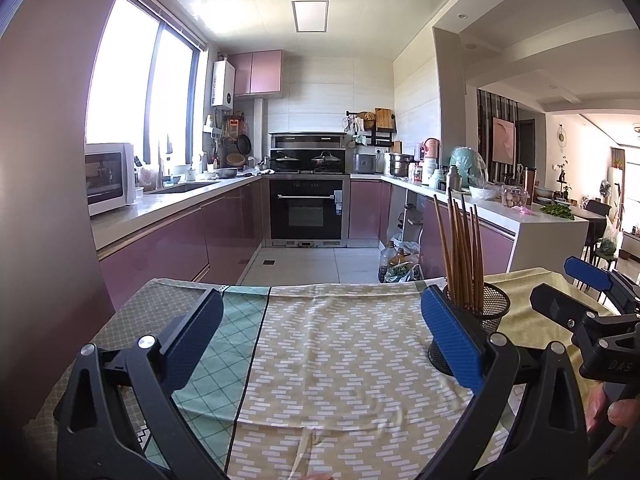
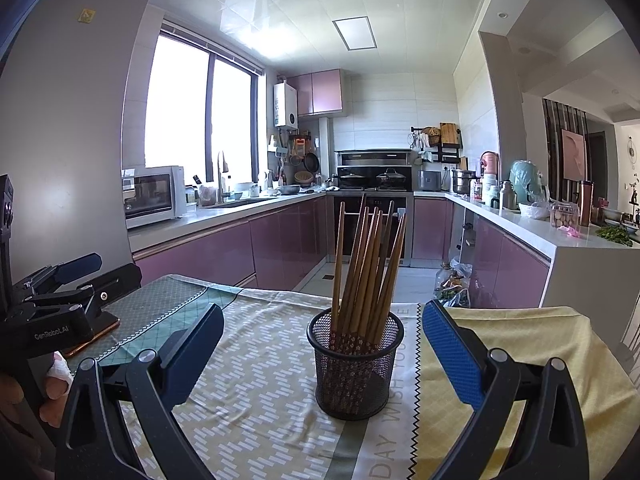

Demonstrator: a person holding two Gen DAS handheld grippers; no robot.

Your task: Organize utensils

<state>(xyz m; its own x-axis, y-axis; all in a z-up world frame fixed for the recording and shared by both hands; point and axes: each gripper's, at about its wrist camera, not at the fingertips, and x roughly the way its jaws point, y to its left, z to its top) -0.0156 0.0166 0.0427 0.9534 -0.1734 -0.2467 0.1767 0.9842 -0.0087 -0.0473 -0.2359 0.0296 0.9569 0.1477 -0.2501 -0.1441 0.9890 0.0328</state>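
**Chopsticks standing in the mesh cup, both grippers spread and empty**

While I hold both tools over the table, the black wire-mesh cup [image 2: 354, 364] stands upright on the patterned tablecloth [image 2: 256, 408], straight ahead of my right gripper [image 2: 322, 354] and framed between its fingers without touching either. It is round, with a solid rim and see-through mesh walls. A bundle of slim brown wooden chopsticks [image 2: 368, 264] leans fanned out inside it, thin ends up; through the mesh I can see their lower ends are reddish with small pale flowers.

My right gripper is spread wide and holds nothing; its pads [image 2: 452, 354] are blue and finely dimpled on black plastic arms with metal pins. My left gripper [image 1: 322, 344] is spread just as wide, also empty, over bare cloth. From the left view the cup sits to the right, its left side hidden behind the blue pad.

The cloth is woven, yellow-beige with white dashes, a teal lattice strip and a plain yellow section. Printed letters along one band are cut off, so I cannot read them whole. A finger of my hand [image 1: 624, 414] shows at the frame edge.
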